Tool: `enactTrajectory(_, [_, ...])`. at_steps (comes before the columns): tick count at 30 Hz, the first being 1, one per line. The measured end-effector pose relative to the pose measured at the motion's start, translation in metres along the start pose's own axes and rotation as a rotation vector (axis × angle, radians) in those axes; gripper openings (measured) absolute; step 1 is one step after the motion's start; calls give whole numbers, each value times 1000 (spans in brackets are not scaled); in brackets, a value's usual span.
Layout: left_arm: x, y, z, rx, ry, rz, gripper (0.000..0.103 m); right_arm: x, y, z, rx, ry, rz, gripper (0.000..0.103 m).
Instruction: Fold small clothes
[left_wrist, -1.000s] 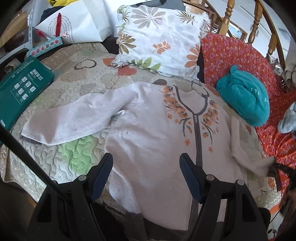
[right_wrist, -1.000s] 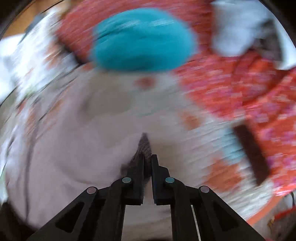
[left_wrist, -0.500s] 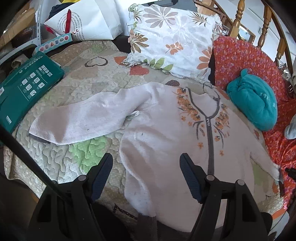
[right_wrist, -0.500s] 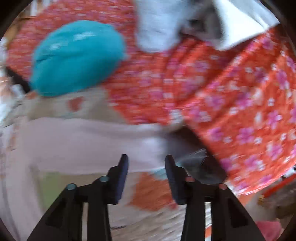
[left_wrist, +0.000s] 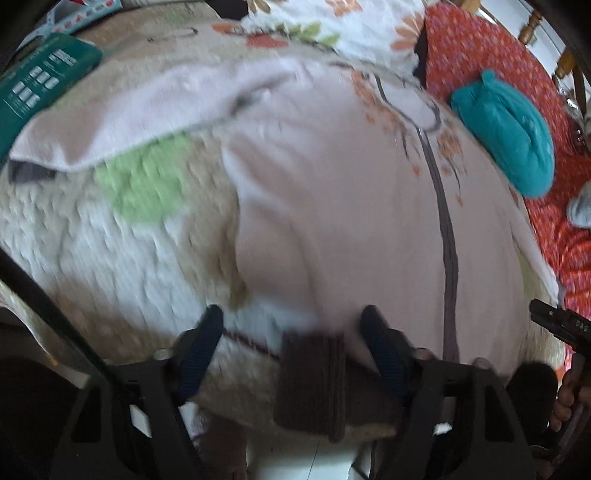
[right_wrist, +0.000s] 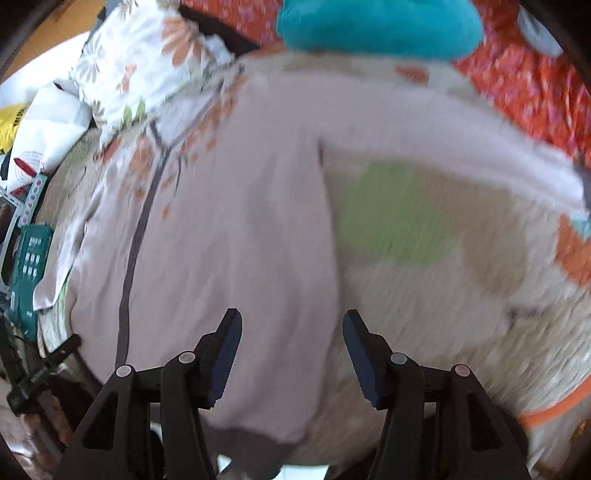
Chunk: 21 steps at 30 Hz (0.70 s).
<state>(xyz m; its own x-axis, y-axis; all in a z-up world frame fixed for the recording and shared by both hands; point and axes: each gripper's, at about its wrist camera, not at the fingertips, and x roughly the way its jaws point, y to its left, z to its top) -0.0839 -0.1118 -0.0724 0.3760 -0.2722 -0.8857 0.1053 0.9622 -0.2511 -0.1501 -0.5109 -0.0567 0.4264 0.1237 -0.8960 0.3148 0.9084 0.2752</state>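
Hovering both spread tools, left tool (left_wrist: 291, 334) and right tool (right_wrist: 291, 334), over the pale pink zip-front sweater (left_wrist: 351, 206) lying flat on the quilted bedspread (left_wrist: 110, 251). Risk: pinching quilt along with its dark hem (left_wrist: 314, 384).

1. Sweater (left_wrist: 332, 206): soft pale pink knit cloth, matt, slightly fuzzy; a dark ribbed hem (left_wrist: 314, 384) lies between the left claw's (left_wrist: 291, 332) spread fingers.
2. Quilt (left_wrist: 122, 251), left of that claw: stitched cloth, puckered and bumpy, matt.
3. Left claw: matt black plastic with ridged blue pads (left_wrist: 201, 350).
4. Right claw (right_wrist: 291, 325): the same matt black plastic, with small pale round pins on its arms.
5. Teal bundle (right_wrist: 380, 26), far ahead of the right claw: plush, fleecy cloth.
6. Red cover (left_wrist: 480, 48), ahead and right of the left claw: thin printed cloth, matt.
7. Pillow (right_wrist: 147, 62): smooth printed cloth.
8. Green box (left_wrist: 40, 88): smooth card, faint sheen.
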Motion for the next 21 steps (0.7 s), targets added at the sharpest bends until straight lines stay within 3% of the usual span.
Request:
enactTrajectory(1, [2, 2, -4, -11, 16, -17, 25, 3, 1, -6, 2, 21, 2, 61])
enactTrajectory(2, [2, 7, -8, -38, 33, -55, 15, 3, 3, -12, 1, 34, -3, 61])
enactTrajectory(5, [-8, 16, -14, -81, 10, -75, 4, -2, 0, -30, 10, 36, -45, 71])
enactTrajectory(7, [-23, 24, -22, -83, -13, -22, 4, -6, -5, -39, 33, 46, -76, 74])
enactTrajectory(10, [-36, 41, -40, -135, 8, -2, 4, -5, -12, -62, 52, 108, -45, 75])
enactTrajectory(13, [-37, 58, -50, -190, 22, -19, 4, 1, 3, -71, -18, 113, -81, 76])
enactTrajectory(17, [-43, 62, -53, -206, 11, -28, 4, 27, 16, -81, -49, 196, -96, 77])
enactTrajectory(19, [-48, 55, -54, -177, -1, -13, 4, 29, 26, -86, -114, 177, -148, 68])
enactTrajectory(21, [-50, 52, -58, -161, -2, -4, 4, 24, 30, -88, -142, 159, -180, 30])
